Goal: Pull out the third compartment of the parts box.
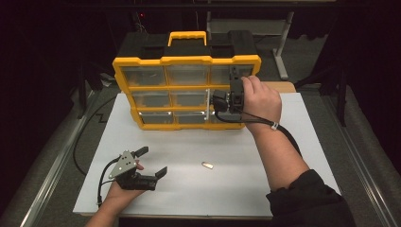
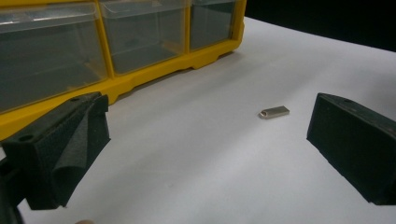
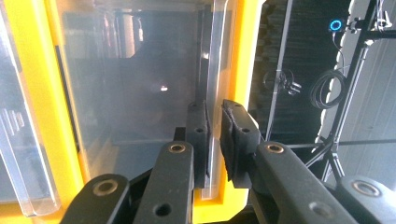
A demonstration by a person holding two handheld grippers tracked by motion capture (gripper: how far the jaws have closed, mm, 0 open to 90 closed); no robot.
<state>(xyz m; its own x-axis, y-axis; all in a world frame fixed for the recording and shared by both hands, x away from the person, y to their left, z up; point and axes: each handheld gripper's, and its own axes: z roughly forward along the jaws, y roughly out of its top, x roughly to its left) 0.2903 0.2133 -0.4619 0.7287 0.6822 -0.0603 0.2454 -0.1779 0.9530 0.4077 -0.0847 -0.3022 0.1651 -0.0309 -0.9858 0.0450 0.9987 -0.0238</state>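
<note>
The right gripper (image 3: 214, 140) has its jaws pinched on the clear bin's edge (image 3: 215, 70) at the right side of the upright yellow organizer case (image 1: 187, 90), while the left gripper (image 1: 153, 163) rests wide open near a small metal USB stick (image 2: 274, 112) on the white board (image 1: 236, 165).

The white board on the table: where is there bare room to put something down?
Most of the white board is bare: between the small metal piece and the organizer, and right of that piece. It is crowded at the front left, where the left gripper rests.
</note>
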